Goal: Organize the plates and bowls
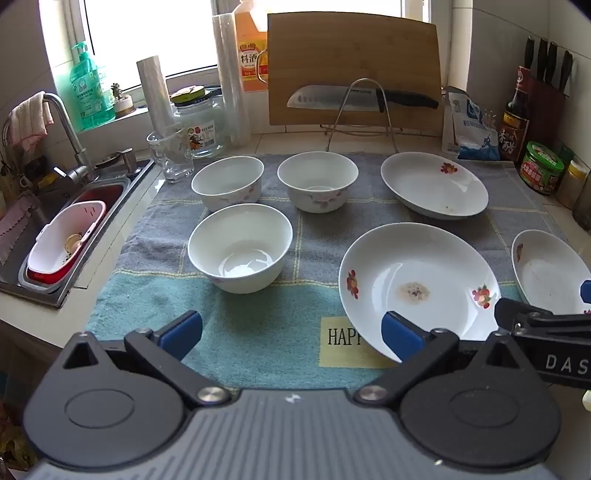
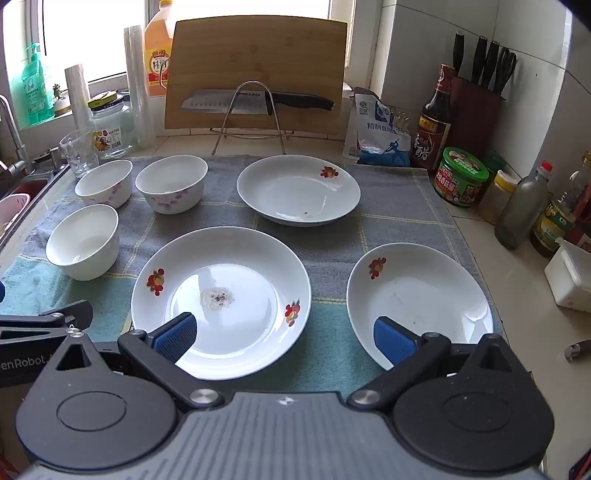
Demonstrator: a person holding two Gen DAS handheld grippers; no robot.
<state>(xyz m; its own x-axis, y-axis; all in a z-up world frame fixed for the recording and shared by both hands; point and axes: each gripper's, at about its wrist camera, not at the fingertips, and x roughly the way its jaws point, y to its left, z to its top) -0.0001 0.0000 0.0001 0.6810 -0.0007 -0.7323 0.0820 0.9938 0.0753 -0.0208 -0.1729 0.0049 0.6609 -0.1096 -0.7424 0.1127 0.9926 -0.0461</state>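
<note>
Plates [image 2: 221, 295] rest on towel [image 1: 258, 332] reading "HAPP".

Left gripper [image 1: 291, 334] and right gripper [image 2: 284, 338] looked alike: ribbed grey body, two round black housings, black finger links on silver pivot screws, blue ribbed pads [image 2: 176, 336]. White lettering ran along each gripper's black side as seen from the other's camera, partly cut off.

Kitchen, white tile walls [image 2: 461, 22]. Bright daylight thru window [image 1: 147, 33] at back, sill w/ bottles. Pale tiled surface [image 2: 517, 295]; steel sink [image 1: 33, 236] & faucet [image 1: 64, 122] far left. Wood cutting board [image 2: 255, 70] leans upright below window.
</note>
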